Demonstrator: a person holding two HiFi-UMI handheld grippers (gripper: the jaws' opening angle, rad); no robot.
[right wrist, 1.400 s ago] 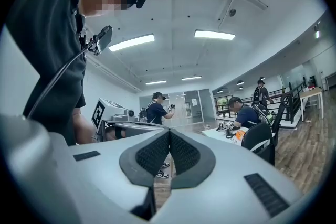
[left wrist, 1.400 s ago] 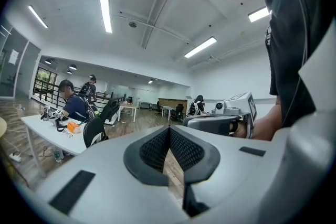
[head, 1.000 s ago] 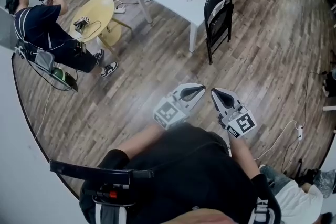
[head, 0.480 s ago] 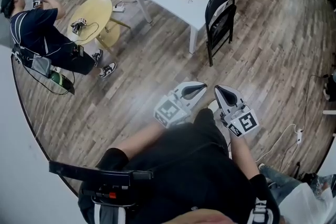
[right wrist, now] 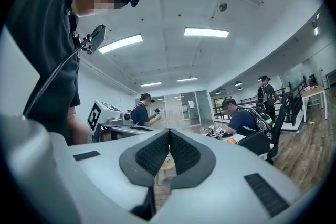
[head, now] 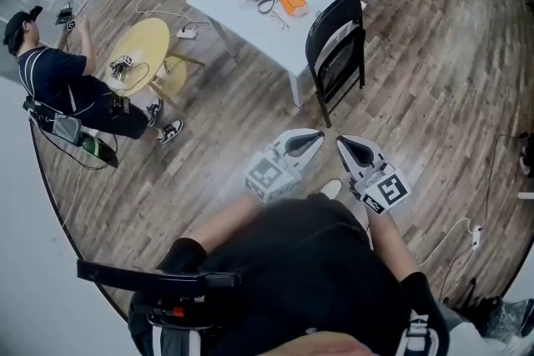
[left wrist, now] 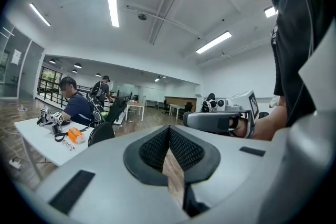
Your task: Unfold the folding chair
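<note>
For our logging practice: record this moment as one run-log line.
phase: before contact | left gripper: jaws shut, empty | right gripper: jaws shut, empty | chair: standing beside table, untouched

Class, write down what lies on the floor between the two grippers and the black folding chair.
Nothing: only bare wooden floor separates the left gripper and right gripper from the folding chair, as the head view shows.
</note>
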